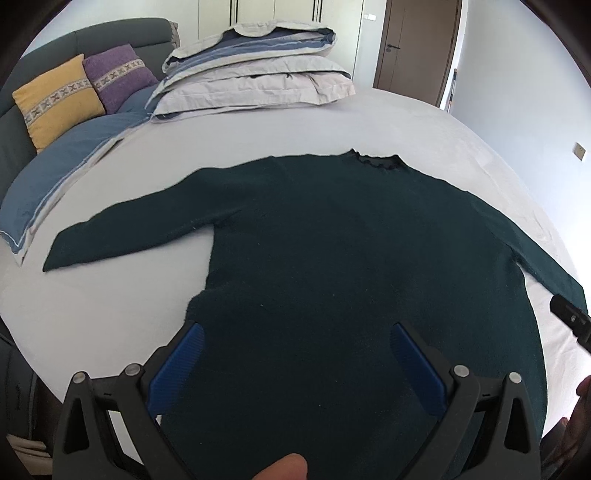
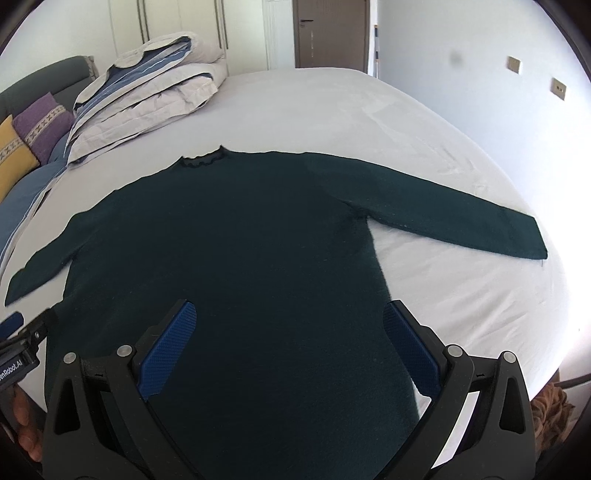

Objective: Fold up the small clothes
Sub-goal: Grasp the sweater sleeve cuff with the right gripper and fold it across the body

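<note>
A dark green long-sleeved sweater (image 1: 332, 236) lies flat and spread on the white bed (image 1: 369, 118), collar at the far side, both sleeves stretched out sideways. It also shows in the right wrist view (image 2: 240, 236). My left gripper (image 1: 295, 332) is open and empty, hovering over the sweater's lower left part. My right gripper (image 2: 290, 314) is open and empty over the lower right part. The right gripper's tip (image 1: 570, 319) shows at the left view's right edge; the left gripper (image 2: 22, 332) shows at the right view's left edge.
A folded duvet stack (image 1: 255, 70) sits at the bed's far left. Blue pillows (image 1: 62, 166), a yellow cushion (image 1: 55, 99) and a purple cushion (image 1: 118, 75) lean on the grey headboard. A brown door (image 2: 330, 33) stands beyond the bed.
</note>
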`<state>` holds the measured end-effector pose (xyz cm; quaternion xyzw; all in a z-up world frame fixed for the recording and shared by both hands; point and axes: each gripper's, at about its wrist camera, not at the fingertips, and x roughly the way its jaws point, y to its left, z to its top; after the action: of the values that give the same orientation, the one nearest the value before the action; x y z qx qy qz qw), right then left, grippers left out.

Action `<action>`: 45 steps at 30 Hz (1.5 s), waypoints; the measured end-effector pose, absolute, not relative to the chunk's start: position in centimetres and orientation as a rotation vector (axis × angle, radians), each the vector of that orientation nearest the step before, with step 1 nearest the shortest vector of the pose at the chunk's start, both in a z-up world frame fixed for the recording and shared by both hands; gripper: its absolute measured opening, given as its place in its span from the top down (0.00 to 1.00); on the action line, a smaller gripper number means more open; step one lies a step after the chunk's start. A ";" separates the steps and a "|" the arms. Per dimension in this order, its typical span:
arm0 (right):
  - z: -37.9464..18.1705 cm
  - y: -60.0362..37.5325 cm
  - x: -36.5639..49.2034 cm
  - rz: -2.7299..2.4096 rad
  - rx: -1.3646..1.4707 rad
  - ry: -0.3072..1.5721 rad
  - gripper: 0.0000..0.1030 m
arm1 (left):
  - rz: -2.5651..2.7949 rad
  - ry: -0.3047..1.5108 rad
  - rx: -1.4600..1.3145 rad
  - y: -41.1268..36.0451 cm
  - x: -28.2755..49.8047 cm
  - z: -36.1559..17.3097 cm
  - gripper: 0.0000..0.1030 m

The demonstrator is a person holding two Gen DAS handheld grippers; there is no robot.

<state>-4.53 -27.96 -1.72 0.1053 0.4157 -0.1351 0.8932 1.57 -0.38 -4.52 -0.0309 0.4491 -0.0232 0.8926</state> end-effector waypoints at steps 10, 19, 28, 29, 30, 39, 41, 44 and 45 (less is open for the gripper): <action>-6.5 -56.6 -9.3 -0.514 0.866 0.679 0.09 | -0.122 0.944 -0.122 -1.5 4.2 -6.7 0.00; -11.3 -69.0 -11.2 -0.566 1.084 0.556 0.46 | -0.105 1.073 -0.226 -1.7 7.1 -8.5 0.00; -12.0 -73.0 -5.8 -0.606 1.045 0.586 0.89 | -0.211 1.073 -0.322 -1.4 8.0 -8.5 0.01; -11.7 -72.6 -5.1 -0.610 1.011 0.601 0.91 | -0.220 1.075 -0.331 -1.3 8.1 -8.5 0.01; -11.1 -72.3 -4.2 -0.608 0.969 0.613 0.92 | -0.229 1.074 -0.343 -1.2 8.2 -8.5 0.02; -2.4 -60.1 10.3 -0.331 0.598 0.676 0.93 | -0.294 1.041 -0.400 -0.8 7.9 -6.8 0.05; -1.3 -55.7 13.9 -0.239 0.526 0.695 0.93 | -0.310 1.026 -0.419 -0.3 7.5 -6.5 0.05; -0.8 -47.4 18.7 -0.104 0.478 0.741 0.93 | -0.319 1.010 -0.428 0.4 7.4 -6.2 0.05; -1.2 -45.5 20.4 -0.064 0.467 0.757 0.93 | -0.323 1.006 -0.432 0.6 7.3 -6.2 0.05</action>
<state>20.40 -45.51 -1.20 0.2260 0.3659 -0.0308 0.9023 7.33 0.63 -6.19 -0.2045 0.4763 -0.1530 0.8414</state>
